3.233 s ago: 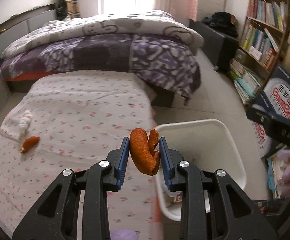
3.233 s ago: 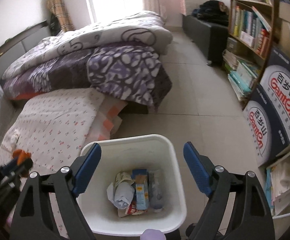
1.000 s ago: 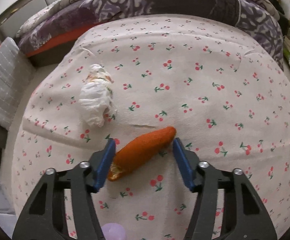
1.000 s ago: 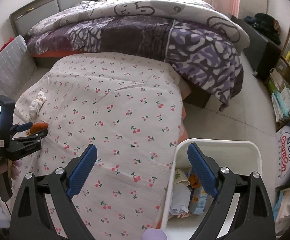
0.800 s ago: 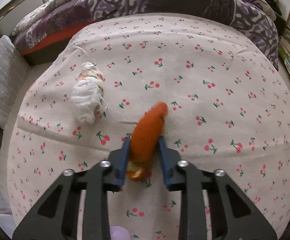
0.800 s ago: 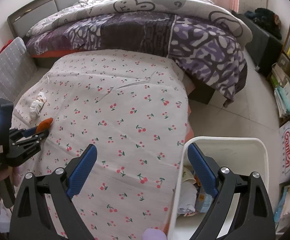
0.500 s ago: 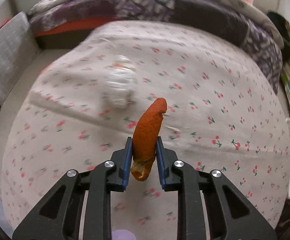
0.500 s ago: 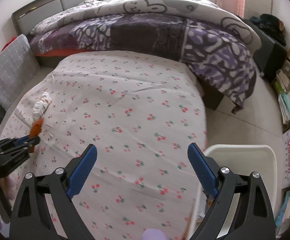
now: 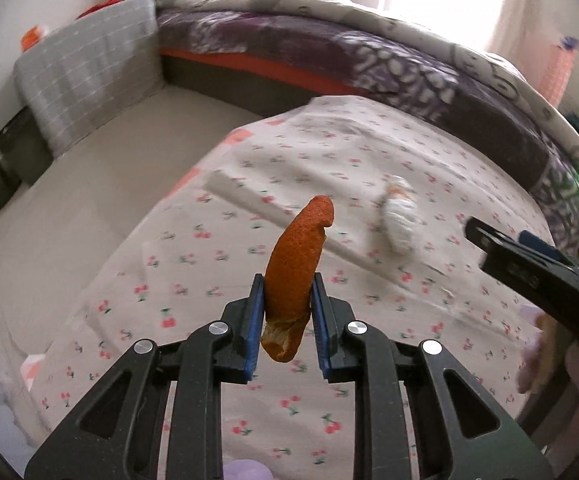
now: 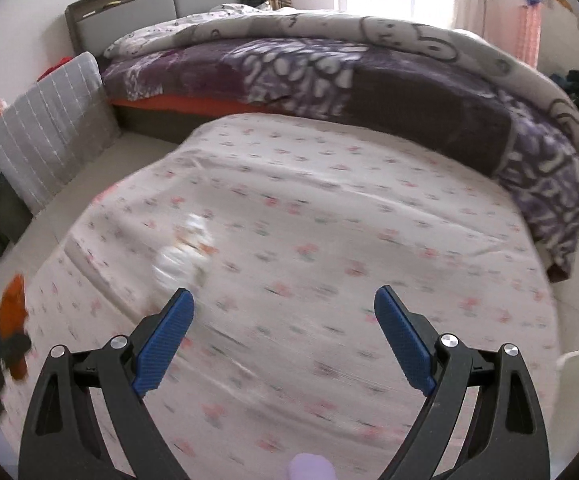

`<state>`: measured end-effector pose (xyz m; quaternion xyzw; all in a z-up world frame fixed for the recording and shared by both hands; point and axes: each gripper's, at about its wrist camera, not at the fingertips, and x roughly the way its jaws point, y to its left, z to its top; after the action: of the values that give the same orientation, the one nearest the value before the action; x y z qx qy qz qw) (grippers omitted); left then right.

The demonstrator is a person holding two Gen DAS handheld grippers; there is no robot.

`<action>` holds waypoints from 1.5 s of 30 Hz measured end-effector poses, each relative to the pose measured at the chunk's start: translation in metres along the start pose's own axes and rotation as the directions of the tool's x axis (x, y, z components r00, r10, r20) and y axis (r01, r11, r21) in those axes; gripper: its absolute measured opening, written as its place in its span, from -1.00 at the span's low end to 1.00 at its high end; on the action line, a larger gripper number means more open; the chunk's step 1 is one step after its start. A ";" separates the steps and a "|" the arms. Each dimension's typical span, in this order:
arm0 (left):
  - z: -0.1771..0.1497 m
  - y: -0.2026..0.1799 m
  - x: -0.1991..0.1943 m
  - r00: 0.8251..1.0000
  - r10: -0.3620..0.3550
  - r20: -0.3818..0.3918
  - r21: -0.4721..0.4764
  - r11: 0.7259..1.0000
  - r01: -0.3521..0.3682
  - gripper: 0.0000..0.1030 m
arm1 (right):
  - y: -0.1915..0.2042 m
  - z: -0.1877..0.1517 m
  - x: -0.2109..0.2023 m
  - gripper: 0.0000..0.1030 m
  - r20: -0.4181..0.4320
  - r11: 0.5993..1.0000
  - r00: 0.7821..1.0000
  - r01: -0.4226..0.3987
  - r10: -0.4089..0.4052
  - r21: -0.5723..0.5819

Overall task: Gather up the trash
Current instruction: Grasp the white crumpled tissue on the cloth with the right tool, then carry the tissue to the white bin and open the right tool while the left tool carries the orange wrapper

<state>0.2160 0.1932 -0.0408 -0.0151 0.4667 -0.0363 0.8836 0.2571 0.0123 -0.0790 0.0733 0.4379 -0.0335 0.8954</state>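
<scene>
Left gripper (image 9: pixel 288 304): jaws clamped on the orange peel (image 9: pixel 295 270), which stands up between the blue pads, clear of the sheet. A second ago the peel lay flat on the cherry-print sheet (image 9: pixel 369 400) with the jaws open around it; they have since closed and carried it up. One item secured, awaiting transport to the bin.

Right gripper (image 10: pixel 283 334): jaws wide apart, nothing between them, held above the sheet. It has swung across the mattress from the bin side toward the white tissue wad (image 10: pixel 183 250).

Tissue wad: lies on the sheet, just ahead of the right gripper's left finger, uncollected. Likely next pick.

White bin (image 10: pixel 577 354): only a rim edge shows at the right margin of the right view.
</scene>
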 end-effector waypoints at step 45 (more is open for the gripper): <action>-0.019 -0.035 -0.075 0.989 0.046 0.141 -0.075 0.997 -0.036 -0.58 | -0.027 -0.027 -0.090 -0.24 0.057 0.994 0.998 -0.023 0.029 -0.107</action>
<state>0.1563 0.1644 0.0124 -0.0402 0.4037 -0.0001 0.9140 0.1775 -0.0102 -0.0270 0.0304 0.4116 -0.0005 0.9109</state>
